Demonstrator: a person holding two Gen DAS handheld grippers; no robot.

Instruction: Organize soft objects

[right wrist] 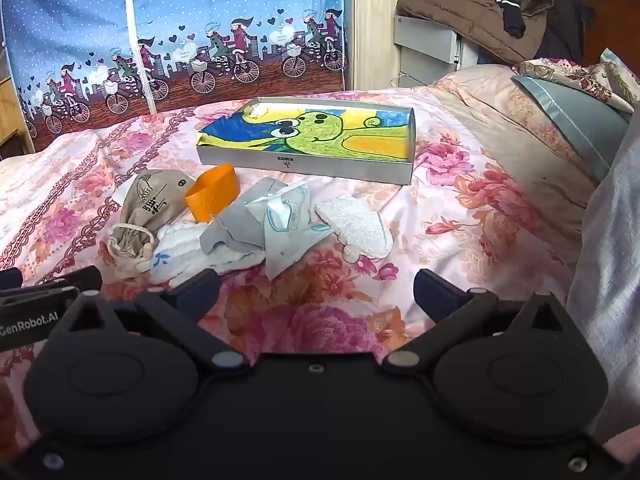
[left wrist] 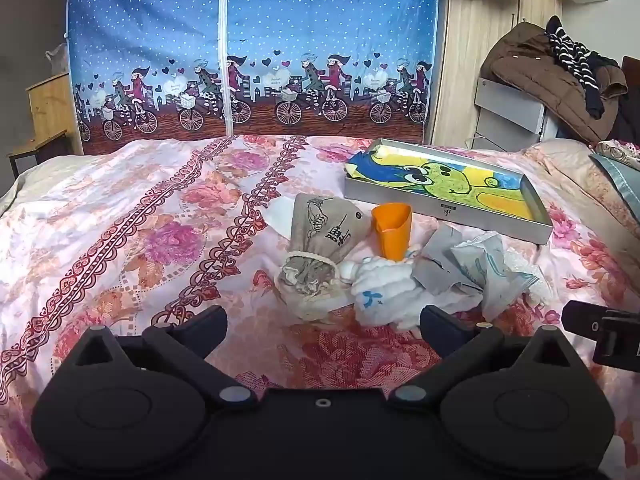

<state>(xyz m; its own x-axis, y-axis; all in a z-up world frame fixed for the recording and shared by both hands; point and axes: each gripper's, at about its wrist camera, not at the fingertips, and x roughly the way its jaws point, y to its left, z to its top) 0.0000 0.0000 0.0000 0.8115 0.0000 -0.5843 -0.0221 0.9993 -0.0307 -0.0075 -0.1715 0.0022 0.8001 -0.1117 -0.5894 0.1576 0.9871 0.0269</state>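
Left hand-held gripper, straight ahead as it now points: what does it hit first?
Probably the white quilted cloth at the pile's near edge, or bare bedspread just short of it; depth unclear. The left hand-held gripper is open and empty.

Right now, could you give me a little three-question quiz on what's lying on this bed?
1. True or false: the grey tray already holds a cartoon frog cloth.
2. The orange cup lies: A) inside the tray, B) on the bed beside the drawstring pouch, C) in a gripper.
3. Are the left gripper and right gripper holding anything?

Key: 1 true; 2 B; 3 no, both are open and empty.
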